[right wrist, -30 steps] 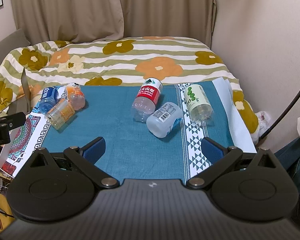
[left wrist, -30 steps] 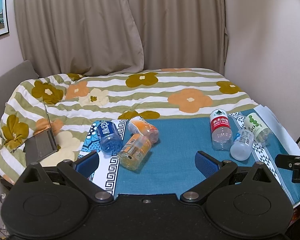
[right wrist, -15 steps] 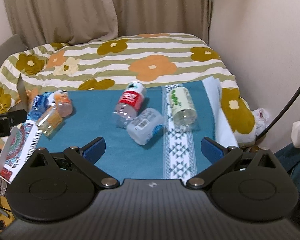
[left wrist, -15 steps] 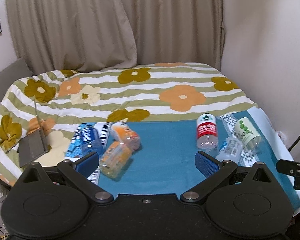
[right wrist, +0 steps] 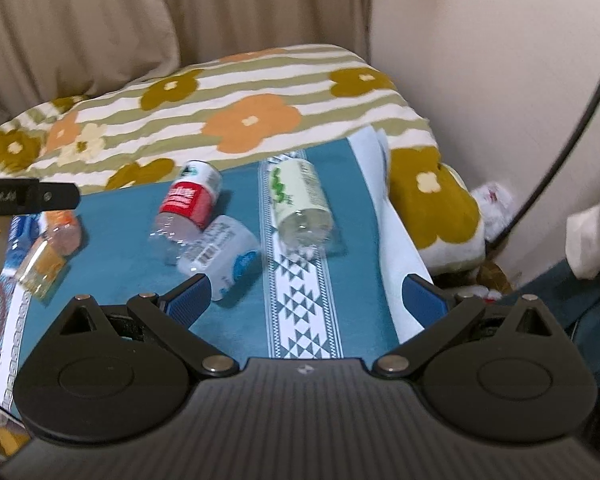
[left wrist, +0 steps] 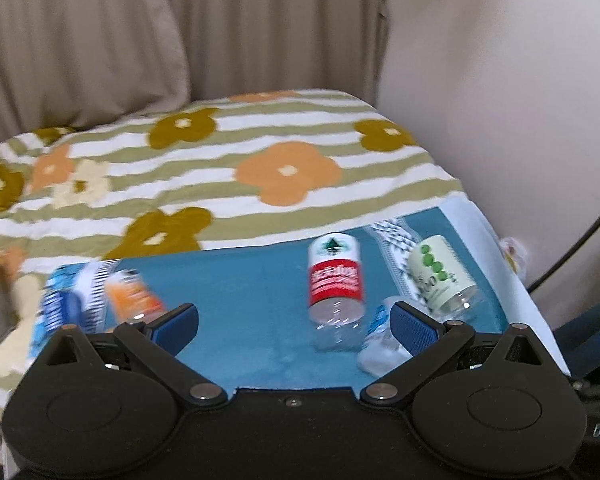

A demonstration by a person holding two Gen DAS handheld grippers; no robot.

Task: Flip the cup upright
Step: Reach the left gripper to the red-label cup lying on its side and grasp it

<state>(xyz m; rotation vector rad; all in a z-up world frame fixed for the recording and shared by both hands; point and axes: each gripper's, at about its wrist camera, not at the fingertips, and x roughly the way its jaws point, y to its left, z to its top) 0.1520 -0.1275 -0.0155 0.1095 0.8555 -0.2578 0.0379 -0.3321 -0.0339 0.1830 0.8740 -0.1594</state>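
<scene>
Green-label cup on its side | right edge of blue cloth, axis pointing away | ahead of my right gripper, nearer | both jaws apart, empty; left gripper alike

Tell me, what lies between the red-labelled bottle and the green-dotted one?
Right wrist view: bare teal cloth between red-labelled bottle and green-dotted bottle.

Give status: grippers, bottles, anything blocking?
Left gripper open, right gripper open, both empty. Red-label bottle, green-dot bottle, white bottle all lying down on blue cloth. Approach looks unobstructed.
</scene>
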